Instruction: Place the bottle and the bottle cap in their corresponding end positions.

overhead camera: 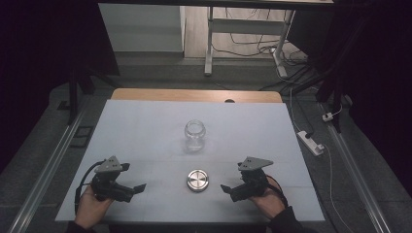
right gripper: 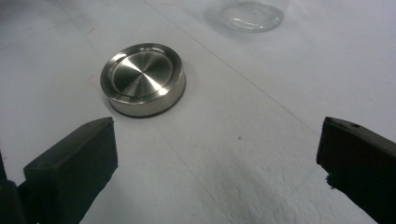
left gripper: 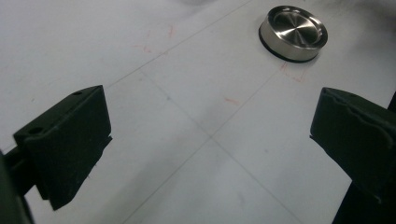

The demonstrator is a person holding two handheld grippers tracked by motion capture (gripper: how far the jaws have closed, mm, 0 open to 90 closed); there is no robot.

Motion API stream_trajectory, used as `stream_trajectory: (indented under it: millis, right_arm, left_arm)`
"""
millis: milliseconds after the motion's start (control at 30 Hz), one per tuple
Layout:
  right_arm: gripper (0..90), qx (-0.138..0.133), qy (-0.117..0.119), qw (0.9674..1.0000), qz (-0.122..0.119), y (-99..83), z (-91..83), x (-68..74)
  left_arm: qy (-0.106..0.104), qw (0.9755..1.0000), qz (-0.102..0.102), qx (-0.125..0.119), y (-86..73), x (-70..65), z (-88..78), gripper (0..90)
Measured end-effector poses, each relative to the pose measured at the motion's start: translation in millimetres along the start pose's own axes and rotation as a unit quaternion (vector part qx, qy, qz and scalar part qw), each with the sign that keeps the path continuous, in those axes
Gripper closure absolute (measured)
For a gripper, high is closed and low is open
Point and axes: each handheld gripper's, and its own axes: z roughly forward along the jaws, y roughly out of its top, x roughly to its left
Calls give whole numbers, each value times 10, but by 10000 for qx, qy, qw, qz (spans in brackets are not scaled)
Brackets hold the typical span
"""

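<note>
I hold the left gripper [overhead camera: 137, 188] and right gripper [overhead camera: 226, 188] low at the table's [overhead camera: 145, 126] near edge, both spread wide and empty, flanking the lid [overhead camera: 197, 179] that lies flat between them. The jar [overhead camera: 195, 134] stands open just beyond, probably so either side can reach first.

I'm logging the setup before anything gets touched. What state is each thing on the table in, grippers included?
Glass jar: upright, open, no lid on it, looks empty.
Metal lid: off the jar, lying flat on the white table, nearer the person than the jar.
Left gripper: open, holding nothing, left of the lid.
Right gripper: open, holding nothing, right of the lid.
</note>
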Motion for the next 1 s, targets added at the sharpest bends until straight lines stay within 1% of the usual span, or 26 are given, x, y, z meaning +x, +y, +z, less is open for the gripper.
stream_trajectory:
  millis: [167, 367, 500, 733, 1000]
  right_arm:
    - [0, 2, -102, 9999, 112, -64, -78, -46]
    - [0, 8, -225, 9995, 225, -143, -165, -97]
    - [0, -9, -296, 9991, 303, -192, -223, -120]
    - [0, -37, -458, 9979, 455, -286, -329, -161]
    - [0, -63, -669, 9955, 672, -419, -484, -213]
  left_arm:
    - [111, 9999, -64, 14, -93, 20, -88, 0]
    - [188, 9995, -243, -27, -219, 48, -197, 0]
    - [233, 9992, -326, -56, -309, 67, -279, 0]
    - [360, 9977, -563, -130, -479, 110, -422, 0]
    - [399, 9961, -764, -188, -644, 121, -525, 0]
